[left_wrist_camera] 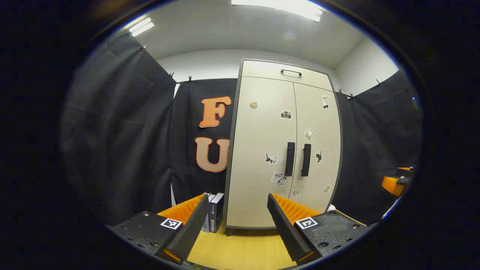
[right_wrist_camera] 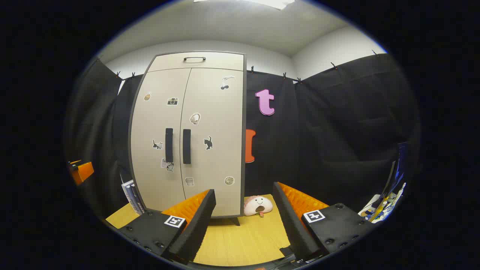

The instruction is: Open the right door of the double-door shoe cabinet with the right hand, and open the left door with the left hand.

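Note:
A tall beige double-door shoe cabinet (left_wrist_camera: pixel 262 150) (right_wrist_camera: pixel 210 123) with stickers stands on a wooden table, both doors closed. Its two dark vertical handles sit side by side at the middle: left handle (left_wrist_camera: pixel 289 159) (right_wrist_camera: pixel 169 144), right handle (left_wrist_camera: pixel 306 159) (right_wrist_camera: pixel 186 146). My left gripper (left_wrist_camera: pixel 238 204) is open, well short of the cabinet and aimed at the left door's lower part. My right gripper (right_wrist_camera: pixel 243 197) is open too, some way back, pointing at the cabinet's lower right corner. The other gripper shows at the edge of each view: the right gripper (left_wrist_camera: pixel 397 182), the left gripper (right_wrist_camera: pixel 80 170).
Books (left_wrist_camera: pixel 214 213) (right_wrist_camera: pixel 131 193) lean beside the cabinet's left side. A small pink plush toy (right_wrist_camera: pixel 258 205) lies on the wooden tabletop (left_wrist_camera: pixel 243 249) at the cabinet's right foot. A top flap with a handle (left_wrist_camera: pixel 291 72) caps the cabinet. Black cloth walls surround the booth.

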`<state>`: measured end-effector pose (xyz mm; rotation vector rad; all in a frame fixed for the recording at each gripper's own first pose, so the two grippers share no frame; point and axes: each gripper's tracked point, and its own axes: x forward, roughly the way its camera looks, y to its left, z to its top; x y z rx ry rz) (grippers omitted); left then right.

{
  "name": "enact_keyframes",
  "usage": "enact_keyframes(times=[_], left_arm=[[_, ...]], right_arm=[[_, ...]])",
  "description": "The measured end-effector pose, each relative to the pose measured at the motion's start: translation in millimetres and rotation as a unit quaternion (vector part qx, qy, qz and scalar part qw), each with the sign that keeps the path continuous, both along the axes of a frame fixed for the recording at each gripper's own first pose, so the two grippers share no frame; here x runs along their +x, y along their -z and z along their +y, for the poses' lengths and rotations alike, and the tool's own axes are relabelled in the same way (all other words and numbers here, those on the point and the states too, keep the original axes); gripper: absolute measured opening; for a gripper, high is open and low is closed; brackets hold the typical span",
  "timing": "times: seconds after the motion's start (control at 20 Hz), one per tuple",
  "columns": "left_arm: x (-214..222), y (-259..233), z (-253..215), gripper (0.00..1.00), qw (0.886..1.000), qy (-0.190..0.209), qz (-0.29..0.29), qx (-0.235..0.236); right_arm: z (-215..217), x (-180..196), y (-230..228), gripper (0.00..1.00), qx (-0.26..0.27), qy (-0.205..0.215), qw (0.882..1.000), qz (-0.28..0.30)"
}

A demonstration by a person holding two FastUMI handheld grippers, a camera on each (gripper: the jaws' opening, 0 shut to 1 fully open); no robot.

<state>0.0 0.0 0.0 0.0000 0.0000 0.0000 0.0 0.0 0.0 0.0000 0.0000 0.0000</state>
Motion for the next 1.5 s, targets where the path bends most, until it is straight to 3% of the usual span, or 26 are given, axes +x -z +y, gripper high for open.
enact_keyframes(times=[1.0,1.5], left_arm=[[4,0,-3,0.95,1.000,0.007,0.003,0.022],[3,10,15,0.95,1.000,0.000,0.014,0.021]], right_arm=[[6,-1,11,0.99,0.002,-0.004,1.000,0.016],[47,33,5,0.98,0.013,-0.038,0.999,0.021]])
